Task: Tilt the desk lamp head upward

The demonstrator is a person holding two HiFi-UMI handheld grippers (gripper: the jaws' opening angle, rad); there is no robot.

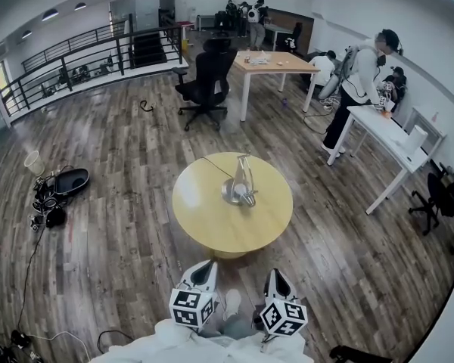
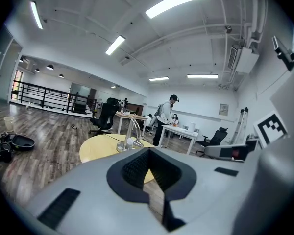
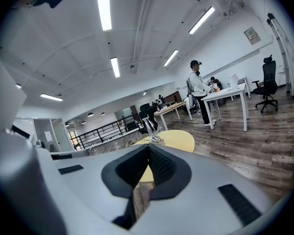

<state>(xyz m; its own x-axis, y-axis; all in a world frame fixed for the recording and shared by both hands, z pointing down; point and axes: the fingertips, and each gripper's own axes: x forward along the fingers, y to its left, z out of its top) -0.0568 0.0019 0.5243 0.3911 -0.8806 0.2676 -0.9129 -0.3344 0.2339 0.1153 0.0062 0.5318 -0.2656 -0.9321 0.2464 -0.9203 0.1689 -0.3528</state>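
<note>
Floor cup (image 1: 33,162): contents unseen. My left claw (image 1: 204,269) and right claw (image 1: 277,277) are both pressed together, empty, well short of the lamp (image 1: 240,187) on the table (image 1: 204,225).

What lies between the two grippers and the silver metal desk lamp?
Head view: only wood-plank floor, then bare round yellow tabletop before the silver desk lamp.

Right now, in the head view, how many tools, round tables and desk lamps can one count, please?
tools: 2, the left tool and the right tool
round table: 1
desk lamp: 1, standing on that table
total: 4
</note>
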